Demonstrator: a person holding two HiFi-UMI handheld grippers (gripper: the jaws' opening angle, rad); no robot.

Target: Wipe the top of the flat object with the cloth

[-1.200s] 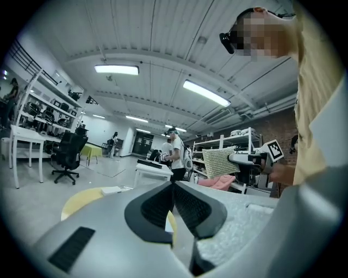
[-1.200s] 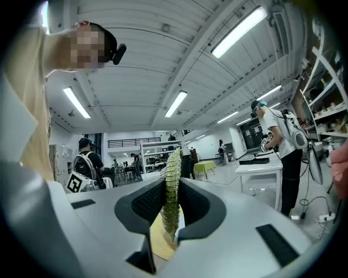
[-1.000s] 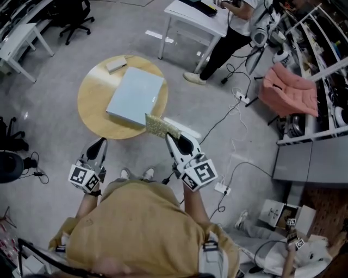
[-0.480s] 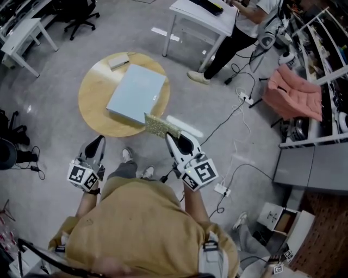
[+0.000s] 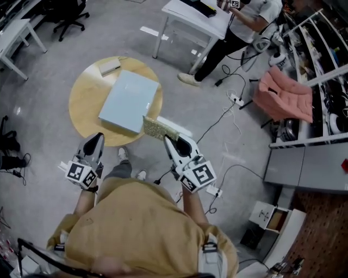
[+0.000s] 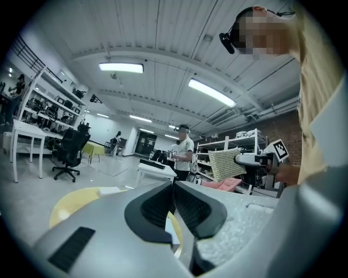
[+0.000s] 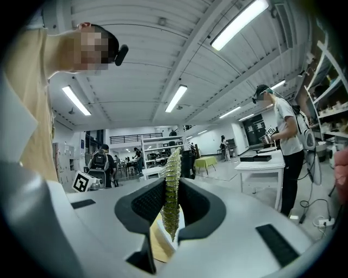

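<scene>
A pale blue flat box [image 5: 129, 101] lies on a round yellow table [image 5: 87, 108]. My right gripper [image 5: 169, 138] is shut on a yellow-green cloth [image 5: 158, 127], held in the air just off the table's near right edge. In the right gripper view the cloth [image 7: 173, 187] stands edge-on, pinched between the jaws. My left gripper [image 5: 97, 139] hangs near the table's front edge, shut with nothing in it; in the left gripper view its jaws meet, and the cloth [image 6: 227, 163] shows off to the right.
A small pale block [image 5: 109, 67] lies at the table's far edge. A person [image 5: 234, 32] stands at a white desk [image 5: 193, 16] beyond. Cables and a power strip [image 5: 235, 99] lie on the floor to the right, next to a pink chair [image 5: 285, 95].
The view has shifted a little, so the table now sits further left. Both grippers keep their hold and their pose; the cloth stays in the right one.
</scene>
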